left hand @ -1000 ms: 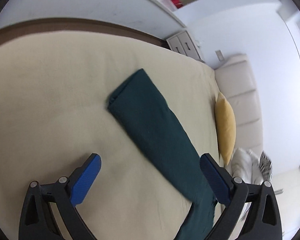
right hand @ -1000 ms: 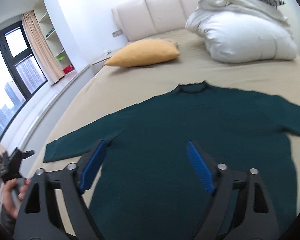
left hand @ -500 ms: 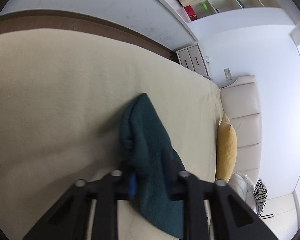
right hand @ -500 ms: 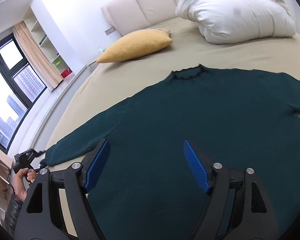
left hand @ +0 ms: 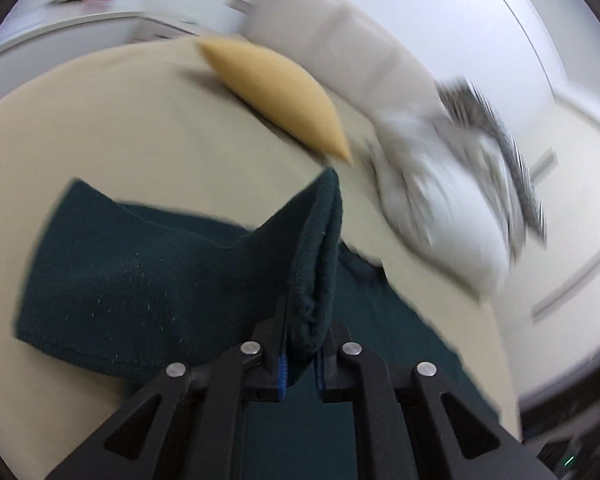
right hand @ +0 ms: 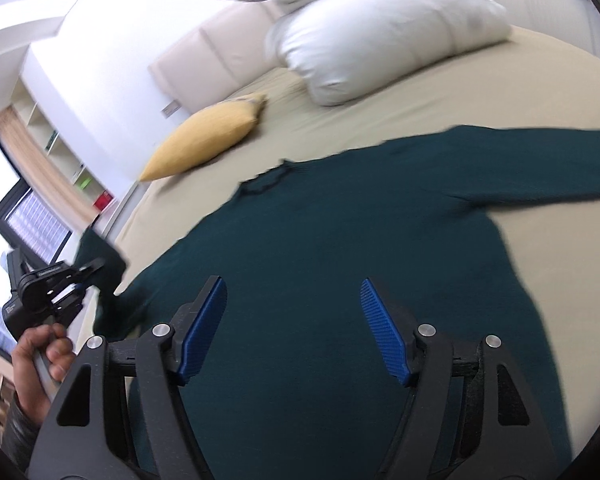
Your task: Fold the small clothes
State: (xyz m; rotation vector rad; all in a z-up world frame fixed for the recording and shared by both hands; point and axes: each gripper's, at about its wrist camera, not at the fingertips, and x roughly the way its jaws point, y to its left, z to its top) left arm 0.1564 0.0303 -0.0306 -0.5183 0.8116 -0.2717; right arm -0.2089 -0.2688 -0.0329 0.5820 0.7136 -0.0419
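A dark green sweater (right hand: 340,264) lies spread on a beige bed (right hand: 480,76), neck toward the pillows. My left gripper (left hand: 300,344) is shut on the cuff of the sweater's left sleeve (left hand: 140,276) and holds it lifted off the bed. It also shows in the right wrist view (right hand: 96,268), at the left with the raised cuff. My right gripper (right hand: 296,332) is open and empty, hovering over the sweater's body. The right sleeve (right hand: 540,168) lies flat, stretched out to the right.
A yellow cushion (right hand: 208,136) and white pillows (right hand: 380,40) with a striped one lie near the padded headboard (right hand: 212,52). A window and shelves (right hand: 60,148) are at the left. The person's left hand (right hand: 40,352) holds the left gripper.
My left gripper closed on the sleeve cuff, lifted it off the bed and swung toward the sweater's body. My right gripper stayed open and tilted over the sweater.
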